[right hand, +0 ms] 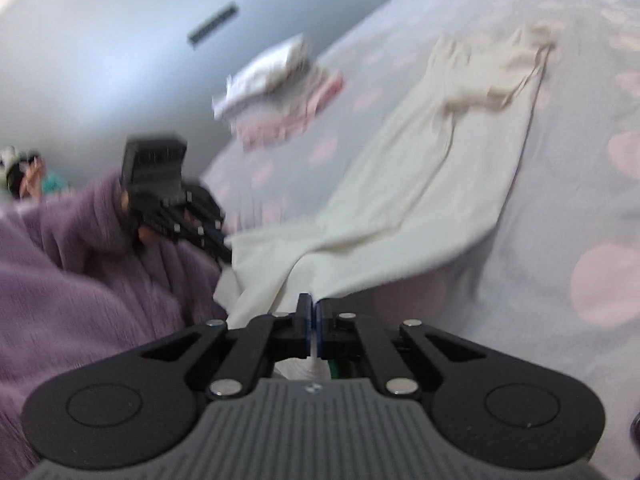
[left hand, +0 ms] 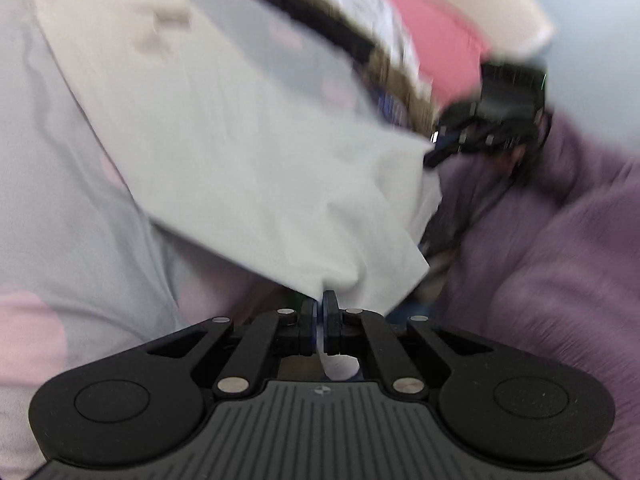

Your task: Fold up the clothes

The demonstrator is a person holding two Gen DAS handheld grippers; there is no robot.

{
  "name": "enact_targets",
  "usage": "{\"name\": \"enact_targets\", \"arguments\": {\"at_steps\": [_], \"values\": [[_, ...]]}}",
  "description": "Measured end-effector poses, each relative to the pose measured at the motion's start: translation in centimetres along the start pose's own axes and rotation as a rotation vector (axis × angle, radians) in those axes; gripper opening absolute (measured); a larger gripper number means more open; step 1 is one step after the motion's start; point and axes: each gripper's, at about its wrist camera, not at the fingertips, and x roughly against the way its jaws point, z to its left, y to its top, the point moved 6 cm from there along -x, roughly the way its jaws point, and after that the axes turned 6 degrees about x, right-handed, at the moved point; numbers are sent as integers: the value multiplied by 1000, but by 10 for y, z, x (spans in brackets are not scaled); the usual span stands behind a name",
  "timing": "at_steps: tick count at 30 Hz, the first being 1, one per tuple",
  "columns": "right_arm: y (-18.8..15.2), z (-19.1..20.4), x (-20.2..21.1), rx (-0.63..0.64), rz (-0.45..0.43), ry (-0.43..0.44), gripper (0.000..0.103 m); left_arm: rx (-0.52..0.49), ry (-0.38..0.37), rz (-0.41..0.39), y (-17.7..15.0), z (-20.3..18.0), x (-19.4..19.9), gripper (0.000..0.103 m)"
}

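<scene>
A cream-white garment (left hand: 240, 152) lies stretched over the bed, its near hem lifted off the sheet. My left gripper (left hand: 323, 300) is shut on one corner of that hem, and a bit of cloth shows behind the pads. In the right wrist view the same garment (right hand: 420, 184) runs away toward its crumpled far end. My right gripper (right hand: 313, 304) is shut on the other near corner. Each view shows the other gripper pinching the hem: the right gripper (left hand: 436, 156) at the cloth's right edge, the left gripper (right hand: 224, 254) at its left edge. Both views are motion-blurred.
The bed sheet (right hand: 560, 200) is pale grey with pink dots. A small pile of folded clothes (right hand: 276, 92) lies at the bed's far side by a grey wall. A person's purple fleece sleeves (left hand: 560, 260) hold the grippers. Pink and black items (left hand: 432, 28) lie beyond the garment.
</scene>
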Motion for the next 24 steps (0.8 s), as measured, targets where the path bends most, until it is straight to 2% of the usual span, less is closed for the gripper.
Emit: {"name": "enact_targets", "arguments": {"at_steps": [2,4,7,10,13,20,24], "values": [[16,-9,6,-19,-67,-18,3,31,-26,-91,17,5,14,1],[34,-17,5,-15,-96,-58,3,38,-12,-148,33,13,20,1],[54,-32,-5,-7,-116,-117,3,49,48,-192,52,21,11,1],[74,-45,-14,-2,-135,-167,3,61,106,-225,77,41,21,1],[86,-65,-33,-5,-99,-231,3,104,152,-240,89,60,15,1],[83,-111,-70,-62,-40,-341,3,190,237,-217,106,102,-12,1],[81,-126,-84,-83,-7,-384,7,237,304,-174,112,121,-29,1]]}}
